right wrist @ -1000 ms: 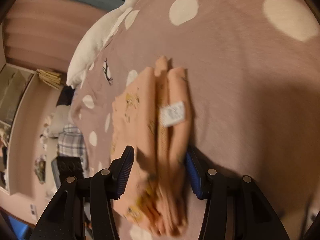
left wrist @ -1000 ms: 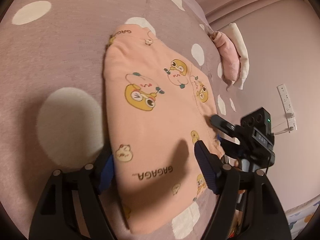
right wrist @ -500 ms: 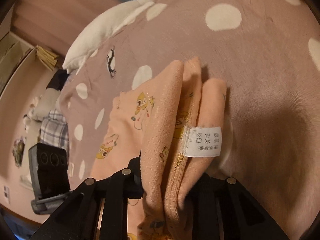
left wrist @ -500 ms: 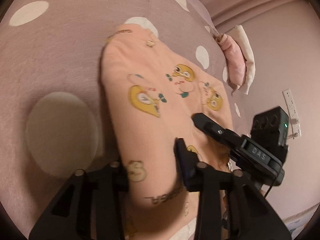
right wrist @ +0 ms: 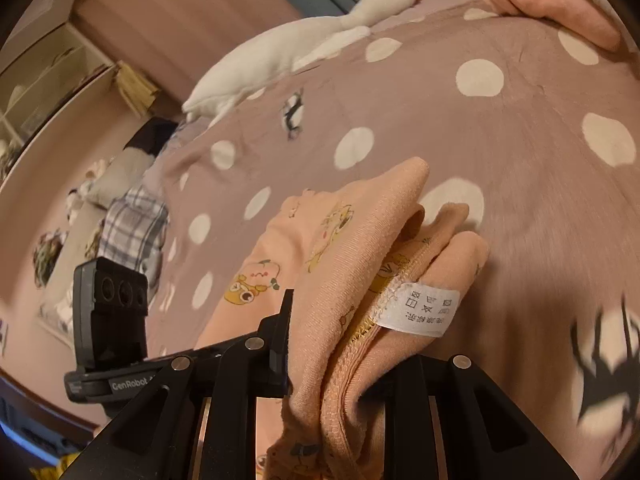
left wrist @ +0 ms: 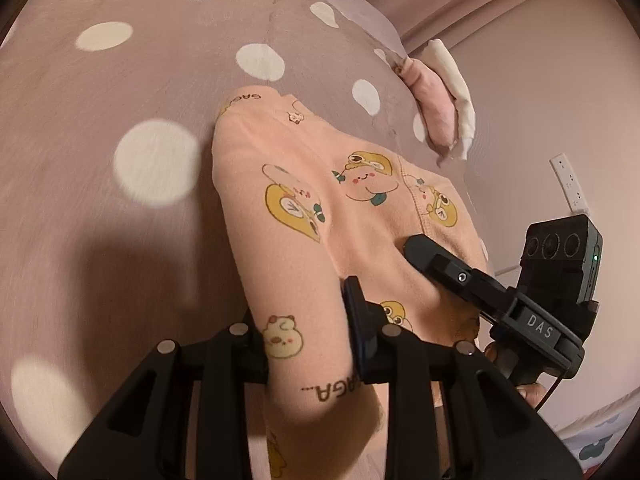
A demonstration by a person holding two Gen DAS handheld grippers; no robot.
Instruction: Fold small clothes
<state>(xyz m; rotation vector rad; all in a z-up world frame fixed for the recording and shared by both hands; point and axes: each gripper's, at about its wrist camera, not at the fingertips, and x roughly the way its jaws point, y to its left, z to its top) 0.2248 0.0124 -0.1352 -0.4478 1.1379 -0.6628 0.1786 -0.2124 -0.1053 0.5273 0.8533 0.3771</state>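
A mauve dotted bedspread (left wrist: 120,80) fills both views. A plush goose (right wrist: 304,36) lies at 12 o'clock, a wall socket (left wrist: 570,184) at 3 o'clock.

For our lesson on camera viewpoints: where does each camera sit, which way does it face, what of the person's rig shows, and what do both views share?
Left wrist: rides the left gripper, looking along its fingers over the peach cartoon-print garment; the right gripper enters at right.
Right wrist: rides the right gripper, facing the garment's bunched edge with its care label; the left gripper's camera unit appears at left.
Shared: garment, polka-dot bedspread, goose plush.
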